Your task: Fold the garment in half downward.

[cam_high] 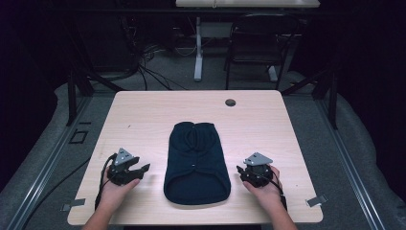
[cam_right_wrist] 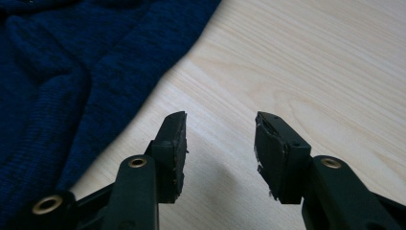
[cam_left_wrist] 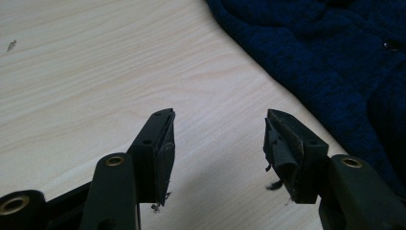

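Observation:
A dark navy knitted garment [cam_high: 195,163] lies flat in the middle of the light wooden table [cam_high: 143,115], its sleeves folded in over the front. My left gripper [cam_high: 142,168] rests on the table to its left, jaws open and empty, pointing toward the cloth. In the left gripper view the navy garment [cam_left_wrist: 335,57] fills the upper right, a small button [cam_left_wrist: 391,45] on it, beyond my left gripper [cam_left_wrist: 218,143]. My right gripper [cam_high: 241,172] sits on the table at the garment's right, also open and empty. The right gripper view has the navy garment [cam_right_wrist: 72,76] at the left of my right gripper [cam_right_wrist: 220,143].
A round dark grommet [cam_high: 230,102] is set in the table near its far edge. Behind the table stand a black chair [cam_high: 256,43] and a white desk leg [cam_high: 198,48] with cables on the floor. Dark frame struts [cam_high: 76,86] flank the table.

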A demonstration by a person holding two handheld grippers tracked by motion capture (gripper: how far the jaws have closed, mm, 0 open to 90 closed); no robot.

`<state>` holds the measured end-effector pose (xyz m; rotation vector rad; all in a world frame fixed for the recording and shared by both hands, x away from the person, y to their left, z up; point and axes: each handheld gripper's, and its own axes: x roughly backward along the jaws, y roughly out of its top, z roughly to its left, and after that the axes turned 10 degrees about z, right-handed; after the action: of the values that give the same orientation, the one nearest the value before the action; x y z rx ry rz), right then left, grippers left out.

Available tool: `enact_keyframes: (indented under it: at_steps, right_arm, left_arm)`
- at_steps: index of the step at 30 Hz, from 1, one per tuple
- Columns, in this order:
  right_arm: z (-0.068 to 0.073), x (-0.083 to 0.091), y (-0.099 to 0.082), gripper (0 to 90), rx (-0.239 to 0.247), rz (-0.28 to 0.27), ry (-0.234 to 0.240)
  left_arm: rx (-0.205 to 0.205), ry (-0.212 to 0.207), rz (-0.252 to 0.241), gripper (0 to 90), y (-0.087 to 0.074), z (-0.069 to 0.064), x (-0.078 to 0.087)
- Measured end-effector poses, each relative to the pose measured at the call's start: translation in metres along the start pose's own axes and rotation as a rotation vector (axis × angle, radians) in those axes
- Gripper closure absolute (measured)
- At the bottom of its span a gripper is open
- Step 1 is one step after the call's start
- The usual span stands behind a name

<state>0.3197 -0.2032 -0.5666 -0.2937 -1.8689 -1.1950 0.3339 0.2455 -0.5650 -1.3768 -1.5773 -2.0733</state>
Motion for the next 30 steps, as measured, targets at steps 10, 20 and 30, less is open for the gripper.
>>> enact_keyframes:
  at_steps: [10,20,30]
  right_arm:
    - [0.004,-0.002,0.008,58.8,0.029,0.037,0.09]
    - [0.003,-0.01,0.032,62.7,0.079,0.055,0.141]
    - [-0.002,-0.029,0.067,67.8,0.126,0.068,0.161]
  left_arm:
    - [-0.032,-0.05,0.041,51.5,0.005,-0.005,-0.005]
    - [-0.043,-0.097,0.063,58.7,0.035,-0.009,-0.02]
    - [-0.056,-0.116,0.07,60.5,0.066,-0.011,-0.044]
